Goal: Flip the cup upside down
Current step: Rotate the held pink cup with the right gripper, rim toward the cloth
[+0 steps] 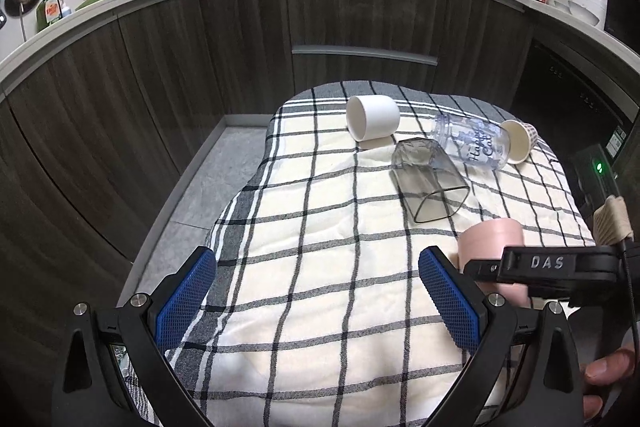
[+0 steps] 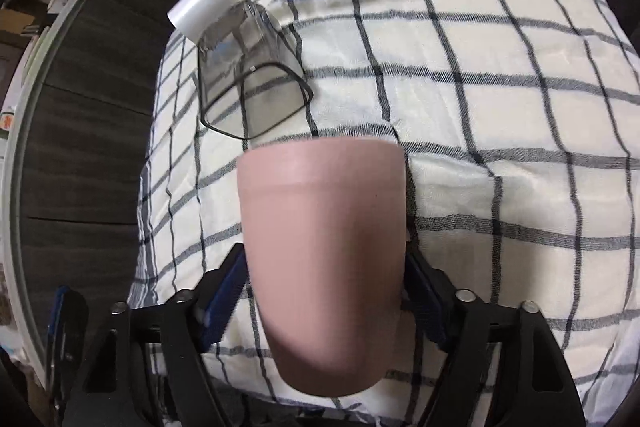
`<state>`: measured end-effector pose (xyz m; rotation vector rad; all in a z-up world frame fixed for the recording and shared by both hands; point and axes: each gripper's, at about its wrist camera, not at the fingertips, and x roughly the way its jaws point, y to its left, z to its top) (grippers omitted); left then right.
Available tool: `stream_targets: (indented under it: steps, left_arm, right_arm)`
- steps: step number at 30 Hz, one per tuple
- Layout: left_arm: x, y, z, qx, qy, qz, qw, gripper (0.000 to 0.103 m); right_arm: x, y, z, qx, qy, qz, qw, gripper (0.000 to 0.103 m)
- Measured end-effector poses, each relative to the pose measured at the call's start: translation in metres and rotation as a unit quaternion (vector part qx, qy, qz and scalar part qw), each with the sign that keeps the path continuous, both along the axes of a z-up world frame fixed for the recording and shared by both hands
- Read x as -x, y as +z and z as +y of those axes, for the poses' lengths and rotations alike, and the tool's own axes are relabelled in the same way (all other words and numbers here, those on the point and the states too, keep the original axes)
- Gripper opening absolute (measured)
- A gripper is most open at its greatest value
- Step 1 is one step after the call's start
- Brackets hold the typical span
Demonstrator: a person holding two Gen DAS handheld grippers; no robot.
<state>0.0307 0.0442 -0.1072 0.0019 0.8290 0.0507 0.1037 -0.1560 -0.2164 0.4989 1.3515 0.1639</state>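
Note:
A pink cup is clamped between the blue pads of my right gripper, which is shut on it; its base points back at the camera and its rim toward the cloth. In the left wrist view the pink cup shows at right, with the right gripper's black finger across it. My left gripper is open and empty above the near part of the checked cloth.
Lying on their sides on the cloth: a white cup, a smoky square glass, a clear printed bottle and a patterned paper cup. Dark cabinets and a cluttered counter stand behind. Floor lies left of the cloth.

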Motion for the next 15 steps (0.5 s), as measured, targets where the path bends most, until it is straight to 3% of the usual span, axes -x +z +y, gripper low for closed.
stream_targets:
  steps: [10,15]
  left_arm:
    - [0.012,0.006,-0.021,0.030,-0.044,-0.022,0.9983,0.103]
    - [0.018,0.003,-0.039,0.047,-0.064,-0.033,0.9963,0.103]
  right_arm:
    - [0.031,0.048,-0.019,0.035,-0.003,-0.080,0.996,0.083]
    - [0.056,0.073,-0.037,0.075,-0.012,-0.126,0.989,0.083]
